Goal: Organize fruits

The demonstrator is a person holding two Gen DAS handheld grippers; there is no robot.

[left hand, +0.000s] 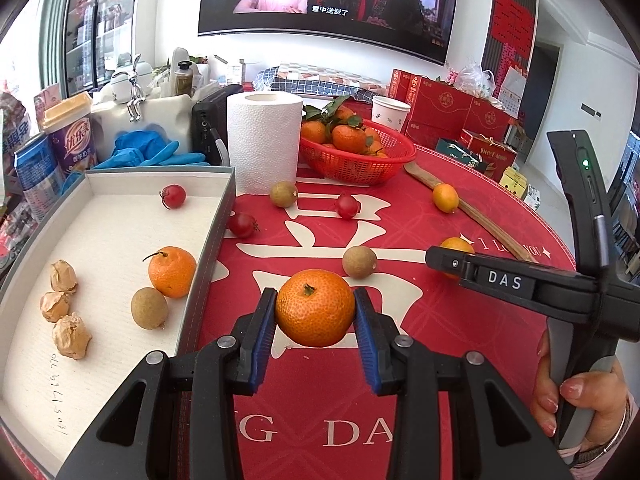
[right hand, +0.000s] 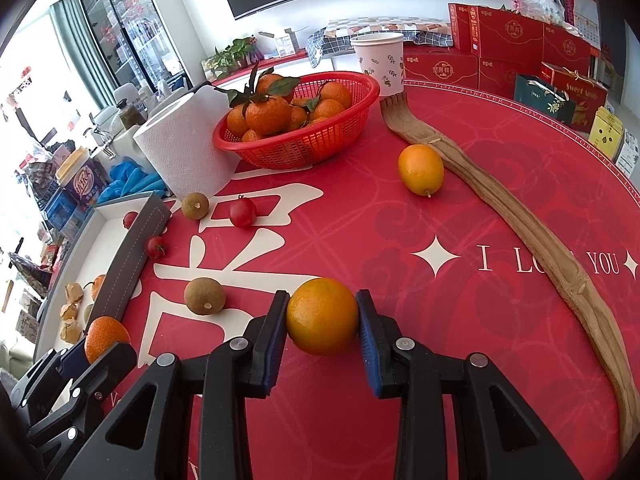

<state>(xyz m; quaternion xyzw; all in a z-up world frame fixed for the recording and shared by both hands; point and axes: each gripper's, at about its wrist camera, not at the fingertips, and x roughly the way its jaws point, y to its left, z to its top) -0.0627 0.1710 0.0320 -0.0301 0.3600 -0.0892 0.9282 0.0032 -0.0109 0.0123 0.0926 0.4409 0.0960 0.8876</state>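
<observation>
We are gripping a mandarin (left hand: 315, 307) in the left claw (left hand: 315, 312), both blue pads pressing its sides, just right of the white tray (left hand: 100, 240) and over the red surface (left hand: 400, 340). In the right claw (right hand: 322, 318) we are holding a smooth orange kumquat (right hand: 322, 315) the same way, pads touching both flanks.

Inside the tray we are seeing a stemmed mandarin (left hand: 172, 271) touching a longan (left hand: 149, 307), a cherry tomato (left hand: 173, 195) near the far wall, and three papery husked fruits (left hand: 64, 312) in a line at the left.

Loose on the surface we are seeing a second kumquat (right hand: 421, 169) beside a wooden back scratcher (right hand: 520, 220), two longans (right hand: 204, 295) (right hand: 195, 205), and two cherry tomatoes (right hand: 242, 211) (right hand: 155, 246), one just beside the tray's wall. Farther back, a red basket (right hand: 304, 144) is holding leafy mandarins next to a paper towel roll (right hand: 184, 152) and a paper cup (right hand: 379, 62).
</observation>
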